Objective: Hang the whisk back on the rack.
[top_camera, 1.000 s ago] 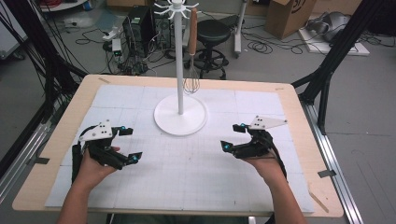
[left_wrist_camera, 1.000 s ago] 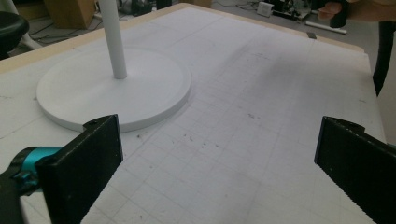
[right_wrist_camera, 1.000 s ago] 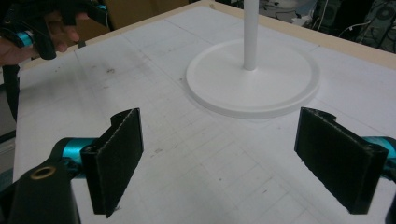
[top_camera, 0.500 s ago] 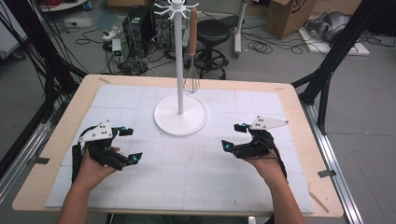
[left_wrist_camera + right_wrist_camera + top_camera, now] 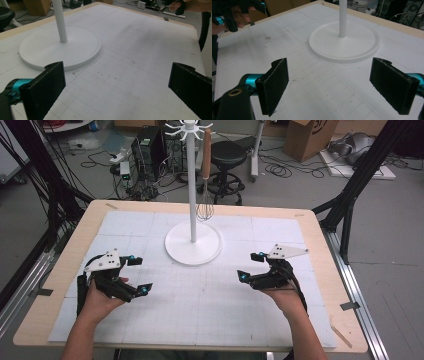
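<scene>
A whisk [image 5: 204,195] with a wooden handle hangs from a hook at the top of a white stand [image 5: 193,232] that sits toward the far middle of the table [image 5: 320,235], its wire head dangling just above the round base. Both grippers rest low over the white mat, well apart from the stand: the left gripper [image 5: 137,275] to the near left, the right gripper [image 5: 250,266] to the near right, each with its jaws spread wide and holding nothing. The whisk looks light; its wires are likely springy and would slip or bend under a squeeze, so the stiff wooden handle seems the better place to take hold, gripped across its width below the hook. The stand probably tips easily if the pole is knocked, though its broad base should steady it. There is plenty of bare mat between the grippers and the stand, and the table edges lie well off on either side
</scene>
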